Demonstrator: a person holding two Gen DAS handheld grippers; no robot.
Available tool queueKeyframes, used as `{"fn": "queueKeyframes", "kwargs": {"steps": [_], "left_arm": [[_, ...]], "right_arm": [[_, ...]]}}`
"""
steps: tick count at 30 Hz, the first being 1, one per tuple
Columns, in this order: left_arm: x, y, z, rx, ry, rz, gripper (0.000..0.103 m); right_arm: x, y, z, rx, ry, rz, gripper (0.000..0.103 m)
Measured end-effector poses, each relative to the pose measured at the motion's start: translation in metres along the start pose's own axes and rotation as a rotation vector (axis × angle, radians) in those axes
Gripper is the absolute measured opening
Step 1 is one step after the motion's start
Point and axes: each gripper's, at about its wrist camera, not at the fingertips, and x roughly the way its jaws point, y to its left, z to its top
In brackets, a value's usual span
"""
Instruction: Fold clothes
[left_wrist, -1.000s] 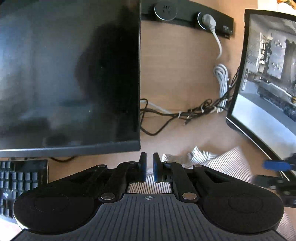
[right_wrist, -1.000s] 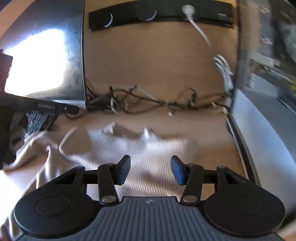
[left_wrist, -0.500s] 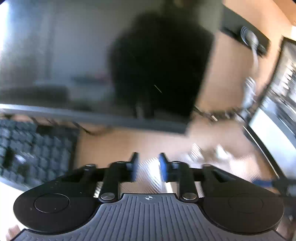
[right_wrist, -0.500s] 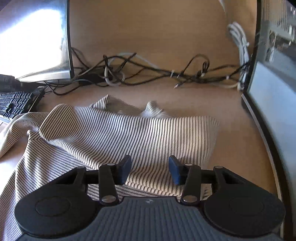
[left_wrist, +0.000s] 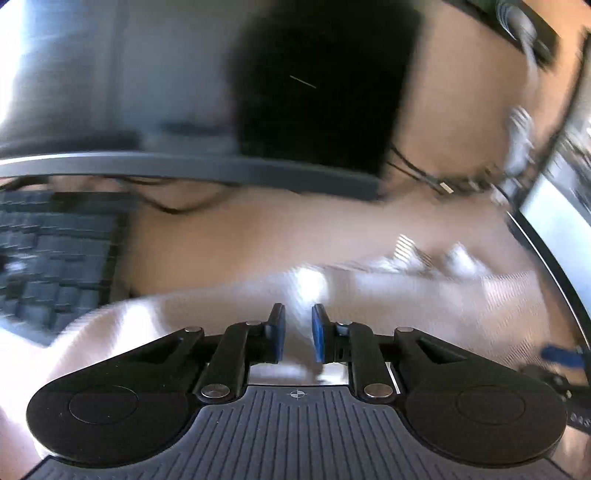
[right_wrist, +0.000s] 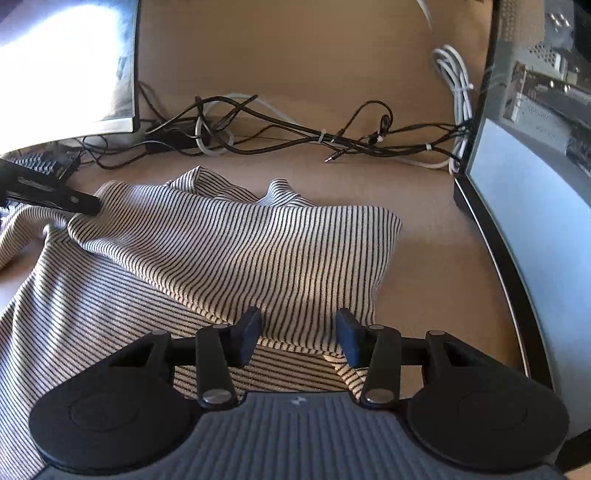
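Note:
A black-and-white striped shirt (right_wrist: 229, 251) lies rumpled on the wooden desk (right_wrist: 436, 266), with one layer folded over toward the back. My right gripper (right_wrist: 297, 332) hovers low over the near edge of that folded layer. It is open, with the striped cloth showing between its fingers. The left wrist view is blurred. My left gripper (left_wrist: 298, 328) is low over the pale cloth (left_wrist: 406, 295); its blue pads are closing, with a narrow gap left and cloth showing in it. Its dark finger (right_wrist: 55, 197) reaches the fold's left corner. The right gripper's blue pad (left_wrist: 559, 352) shows at the far right.
A dark monitor (left_wrist: 184, 92) and a keyboard (left_wrist: 55, 258) stand at the back left. A tangle of cables (right_wrist: 295, 133) runs along the back. A computer case with a glass side (right_wrist: 535, 184) bounds the desk on the right.
Both grippers have come down closer to the shirt. The left one rolled and swung left, opened from shut, then narrowed again. The right one's jaws narrowed slightly.

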Motion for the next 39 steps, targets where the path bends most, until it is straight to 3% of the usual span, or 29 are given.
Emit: {"fn": "queueKeyframes", "kwargs": {"steps": [4, 6, 10, 12, 18, 20, 22, 24, 26, 29, 35, 39], "left_arm": [[-0.039, 0.049, -0.007, -0.096, -0.071, 0.05, 0.032], [-0.06, 0.073, -0.014, -0.129, -0.09, 0.1, 0.052], [-0.09, 0.115, -0.04, -0.211, -0.081, 0.187, 0.068], [-0.104, 0.131, -0.056, -0.233, -0.071, 0.23, 0.084], [-0.101, 0.154, -0.082, -0.309, 0.004, 0.294, 0.087], [-0.095, 0.158, -0.084, -0.354, 0.015, 0.304, 0.085], [-0.091, 0.158, -0.082, -0.354, -0.004, 0.334, 0.076], [-0.087, 0.159, -0.077, -0.349, -0.002, 0.345, 0.018], [-0.087, 0.162, -0.073, -0.373, -0.006, 0.307, 0.012], [-0.106, 0.145, -0.053, -0.325, -0.057, 0.216, 0.012], [-0.154, 0.091, 0.026, -0.243, -0.203, -0.052, 0.012], [-0.16, 0.041, 0.079, -0.148, -0.232, -0.22, 0.012]], "right_arm": [[0.0, 0.002, -0.001, -0.023, -0.008, -0.008, 0.044], [0.002, 0.001, 0.001, -0.024, -0.007, 0.001, 0.045], [-0.003, -0.002, 0.004, -0.004, -0.004, 0.012, 0.046], [-0.013, -0.001, 0.007, 0.026, -0.012, 0.028, 0.046], [-0.057, 0.001, 0.028, 0.168, -0.08, 0.256, 0.054], [-0.067, 0.004, 0.035, 0.211, -0.096, 0.344, 0.056], [-0.075, 0.011, 0.041, 0.228, -0.111, 0.402, 0.058], [-0.082, 0.021, 0.043, 0.217, -0.127, 0.43, 0.059], [-0.088, 0.031, 0.041, 0.169, -0.147, 0.426, 0.06], [-0.096, 0.049, 0.035, 0.032, -0.194, 0.379, 0.06], [-0.105, 0.071, 0.03, -0.103, -0.288, 0.352, 0.06], [-0.109, 0.081, 0.034, -0.125, -0.35, 0.349, 0.06]]}}
